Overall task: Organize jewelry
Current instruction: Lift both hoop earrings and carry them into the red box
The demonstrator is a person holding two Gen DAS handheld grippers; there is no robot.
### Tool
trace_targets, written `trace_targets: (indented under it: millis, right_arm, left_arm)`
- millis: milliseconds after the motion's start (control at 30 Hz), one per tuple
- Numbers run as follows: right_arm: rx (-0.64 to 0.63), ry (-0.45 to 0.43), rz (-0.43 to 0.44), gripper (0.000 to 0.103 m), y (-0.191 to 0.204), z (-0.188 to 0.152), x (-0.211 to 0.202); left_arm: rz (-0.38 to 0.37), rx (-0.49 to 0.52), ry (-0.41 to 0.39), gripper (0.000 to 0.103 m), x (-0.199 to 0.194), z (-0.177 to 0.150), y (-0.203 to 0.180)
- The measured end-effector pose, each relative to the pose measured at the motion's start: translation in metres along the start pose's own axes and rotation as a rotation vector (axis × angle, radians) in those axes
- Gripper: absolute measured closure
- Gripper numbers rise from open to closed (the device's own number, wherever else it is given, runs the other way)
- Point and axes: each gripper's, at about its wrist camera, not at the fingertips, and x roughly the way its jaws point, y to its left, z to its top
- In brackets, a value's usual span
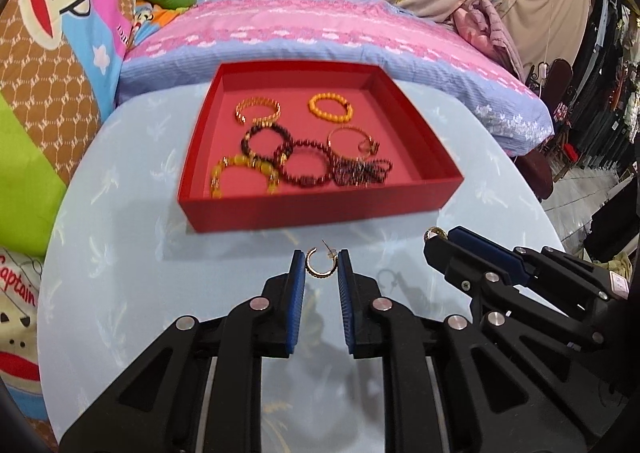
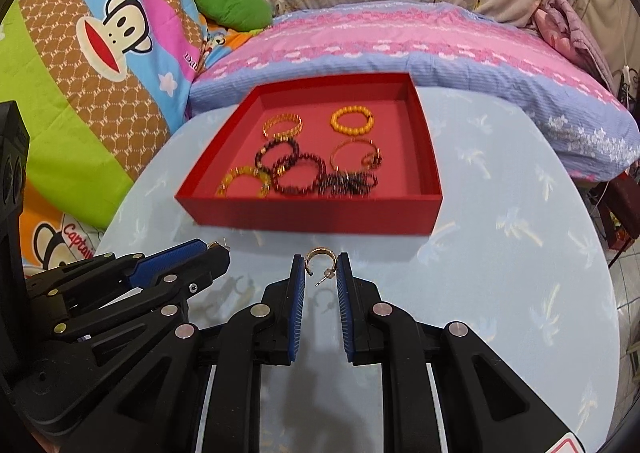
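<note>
1. Two gold hoop earrings are the things in hand. One hoop [image 1: 319, 263] sits between the fingertips of the left gripper [image 1: 320, 264], its post pointing toward the box. The other hoop [image 2: 319, 261] sits the same way in the right gripper [image 2: 319, 265], post pointing back toward the camera.
2. Each gripper is clenched on its hoop at the very tips. Shadows of hoops fall on the table below, so I judge both earrings are lifted off the surface, not resting on it.
3. The landmark is the red box [image 1: 320, 213]. Both grippers hover just in front of its near wall, over the table [image 1: 140, 253], side by side. In the left view the right gripper shows off to the right, a gold edge at its tip.
4. Inside the box lie several bracelets: a gold link one and an orange bead one toward the far wall, dark bead ones in the middle, a yellow bead one at the near left corner. The near right corner looks bare.
5. Step, as I judge it: carrying the pair of earrings to the box.
6. The next move calls for lifting over the near wall, then letting go low over a bare patch so the hoops do not bounce or tangle with the beads. The grip is thin; a jolt could drop either one.
</note>
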Motion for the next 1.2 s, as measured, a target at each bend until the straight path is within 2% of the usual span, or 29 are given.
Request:
trace_targets:
  millis: [200,500,633,967,1200]
  right_arm:
    - [-0.003,-0.042,-0.002,0.088,-0.002,0.027,-0.001]
    - [-0.003,-0.063,0.0,0.088,-0.007,0.05,0.006]
    - [0.002,-0.051,0.006,0.088,-0.009,0.048,0.01]
    - [0.031,0.039,0.006,0.088,-0.018,0.015,0.026]
    - [0.006,-0.004,-0.011,0.088,-0.019,0.043,0.032]
  left_arm:
    - [0.003,0.007,-0.031,0.087,0.002,0.024,-0.001]
    - [0.0,0.003,-0.05,0.087,0.01,0.046,0.002]
    - [-0.005,-0.009,-0.047,0.087,0.011,0.044,0.006]
    - [0.015,-0.095,0.007,0.087,0.019,0.02,0.036]
    - [0.037,-0.085,-0.011,0.087,0.027,0.039,0.045]
